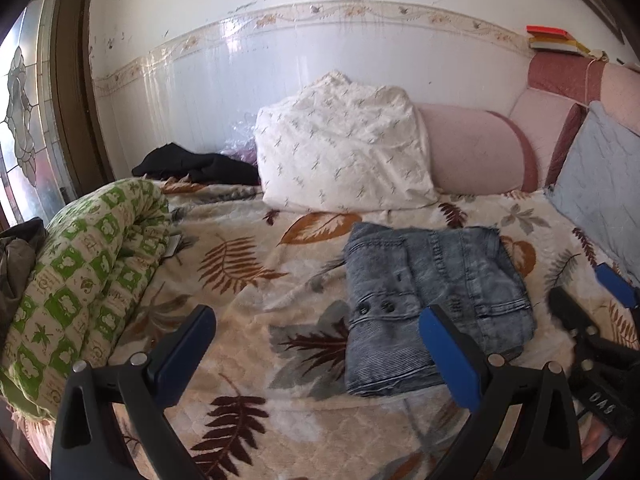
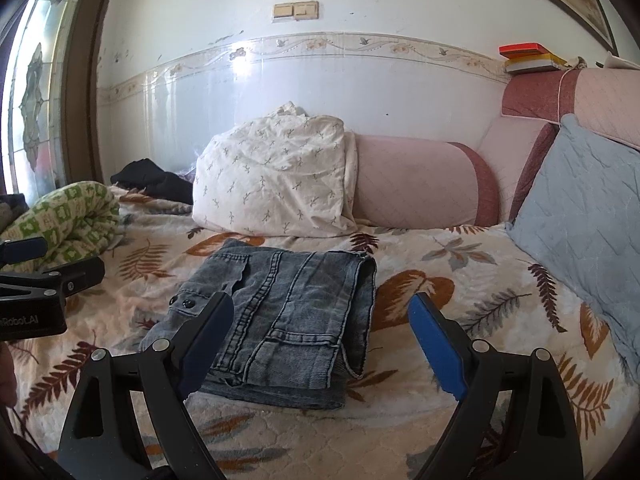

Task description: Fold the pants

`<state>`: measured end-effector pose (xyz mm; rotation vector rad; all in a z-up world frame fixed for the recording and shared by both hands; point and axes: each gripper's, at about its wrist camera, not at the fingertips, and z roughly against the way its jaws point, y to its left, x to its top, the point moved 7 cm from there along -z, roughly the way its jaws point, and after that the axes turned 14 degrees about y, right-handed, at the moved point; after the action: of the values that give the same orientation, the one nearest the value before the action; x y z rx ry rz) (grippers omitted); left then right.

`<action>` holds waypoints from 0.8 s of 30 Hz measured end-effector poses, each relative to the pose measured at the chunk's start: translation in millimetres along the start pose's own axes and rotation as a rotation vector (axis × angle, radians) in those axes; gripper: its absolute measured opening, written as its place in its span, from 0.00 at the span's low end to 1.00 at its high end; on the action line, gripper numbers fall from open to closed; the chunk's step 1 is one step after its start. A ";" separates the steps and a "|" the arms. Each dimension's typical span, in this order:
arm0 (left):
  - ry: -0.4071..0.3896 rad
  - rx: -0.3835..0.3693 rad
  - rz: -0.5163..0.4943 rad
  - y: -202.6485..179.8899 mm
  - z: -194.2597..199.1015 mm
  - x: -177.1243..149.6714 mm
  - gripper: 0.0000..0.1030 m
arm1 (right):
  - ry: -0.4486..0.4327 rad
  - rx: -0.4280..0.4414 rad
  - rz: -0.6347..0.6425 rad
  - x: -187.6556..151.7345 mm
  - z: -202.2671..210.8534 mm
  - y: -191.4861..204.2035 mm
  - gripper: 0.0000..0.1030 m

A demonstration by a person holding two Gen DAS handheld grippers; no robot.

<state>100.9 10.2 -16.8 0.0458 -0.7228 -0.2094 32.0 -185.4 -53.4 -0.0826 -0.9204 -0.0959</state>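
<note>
The left gripper (image 1: 318,340) is wide open with nothing in it; the right gripper (image 2: 322,330) is wide open and empty too; the folded pants (image 2: 280,320) lie flat on the leaf blanket (image 2: 440,264), near the white pillow (image 2: 276,184).

Folded pants (image 1: 434,304) on leaf-print blanket (image 1: 240,280) — left tongs (image 1: 320,344) agape above.

Folded pants (image 2: 280,320) at bed (image 2: 460,380) centre. Pillow (image 2: 276,184) behind at 12 o'clock, bolster (image 2: 420,184) beside it at 1. Cushion (image 2: 580,216) at 3, against the headboard. Rolled quilt (image 2: 68,216) at 9; dark garment (image 2: 152,180) at 11, by the wall.
</note>
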 end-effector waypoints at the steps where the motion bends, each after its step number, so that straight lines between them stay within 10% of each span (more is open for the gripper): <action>1: 0.007 0.008 0.007 5.0 -2.1 -0.8 1.00 | 0.001 0.001 0.000 -0.1 0.0 -0.1 0.87; 12: -0.018 0.169 0.099 67.5 -8.6 -12.7 1.00 | 0.020 0.028 -0.028 -1.9 -4.4 5.3 0.88; 24: -0.010 0.140 0.089 56.2 -10.5 -13.7 1.00 | 0.022 0.036 0.031 -4.8 -6.7 22.1 0.88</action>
<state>107.6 67.6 -27.2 0.1460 -0.7471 -0.0741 37.0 -164.0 -62.0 -0.0621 -0.8979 -0.0513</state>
